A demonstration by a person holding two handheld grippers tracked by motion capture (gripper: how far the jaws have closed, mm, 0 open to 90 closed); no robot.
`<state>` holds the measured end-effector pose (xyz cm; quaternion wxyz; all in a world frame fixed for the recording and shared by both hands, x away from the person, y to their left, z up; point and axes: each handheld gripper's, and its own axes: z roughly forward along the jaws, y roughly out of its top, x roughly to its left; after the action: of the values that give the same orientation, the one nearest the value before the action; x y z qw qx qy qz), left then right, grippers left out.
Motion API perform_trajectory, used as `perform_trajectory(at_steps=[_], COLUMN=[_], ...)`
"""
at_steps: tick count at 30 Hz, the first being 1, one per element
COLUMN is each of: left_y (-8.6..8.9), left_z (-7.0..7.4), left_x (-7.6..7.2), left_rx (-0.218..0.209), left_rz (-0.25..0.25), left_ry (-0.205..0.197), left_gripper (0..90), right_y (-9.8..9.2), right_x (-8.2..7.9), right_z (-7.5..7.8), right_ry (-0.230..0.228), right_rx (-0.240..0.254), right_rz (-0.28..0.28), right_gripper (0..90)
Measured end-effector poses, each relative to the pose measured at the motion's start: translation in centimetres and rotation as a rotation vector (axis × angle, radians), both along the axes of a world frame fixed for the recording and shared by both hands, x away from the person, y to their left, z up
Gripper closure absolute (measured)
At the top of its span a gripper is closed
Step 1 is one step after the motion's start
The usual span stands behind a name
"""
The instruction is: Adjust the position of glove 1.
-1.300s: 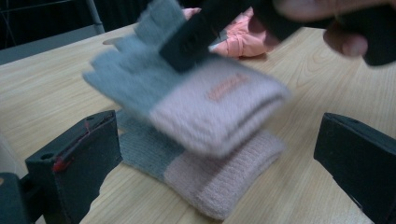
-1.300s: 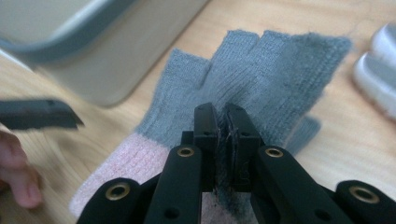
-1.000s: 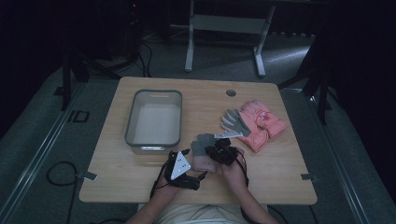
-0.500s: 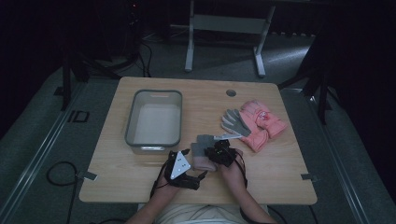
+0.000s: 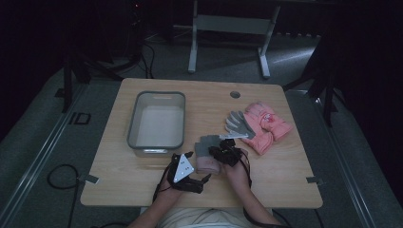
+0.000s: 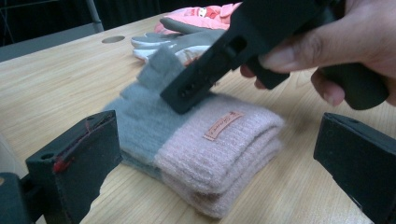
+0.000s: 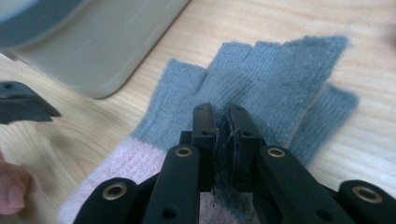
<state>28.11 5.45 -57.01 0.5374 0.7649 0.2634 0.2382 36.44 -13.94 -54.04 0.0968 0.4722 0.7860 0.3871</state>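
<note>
The table (image 5: 142, 183) carries a grey bin (image 5: 135, 124) at its left, presumably kept there to receive the gloves. A grey-and-pink knit glove pair (image 6: 196, 135) is laid near the front edge, its top layer pinched between the closed jaws of the right gripper (image 7: 223, 122), probably to lift it. The left gripper (image 6: 210, 186) is held wide open around the cuff end, nothing gripped.

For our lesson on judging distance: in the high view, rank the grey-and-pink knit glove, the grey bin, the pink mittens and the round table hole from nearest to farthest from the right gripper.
1. grey-and-pink knit glove: pinched in the right gripper jaws.
2. grey bin: to its left.
3. pink mittens: to its right; too close to the bin to rank firmly.
4. round table hole: at the far edge.
</note>
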Motion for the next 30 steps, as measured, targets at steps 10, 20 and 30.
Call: perform_trajectory(at_steps=[10, 20, 30], left_y=[-0.1, -0.2, -0.5], left_z=[0.0, 0.8, 2.4], left_x=[-0.1, 0.0, 0.8], left_rx=[0.002, 0.073, 0.175], left_rz=[0.000, -0.046, -0.061], left_ry=[-0.004, -0.031, 0.041], left_gripper=[0.3, 3.5, 12.3], right_y=[-0.2, -2.0, -7.1], right_x=[-0.2, 0.0, 2.3], right_z=[-0.7, 1.6, 3.7], right_ry=[0.018, -0.033, -0.055], right_rx=[0.010, 0.046, 0.029], right_rz=[-0.012, 0.012, 0.057], right_gripper=[80.8, 68.1, 67.1])
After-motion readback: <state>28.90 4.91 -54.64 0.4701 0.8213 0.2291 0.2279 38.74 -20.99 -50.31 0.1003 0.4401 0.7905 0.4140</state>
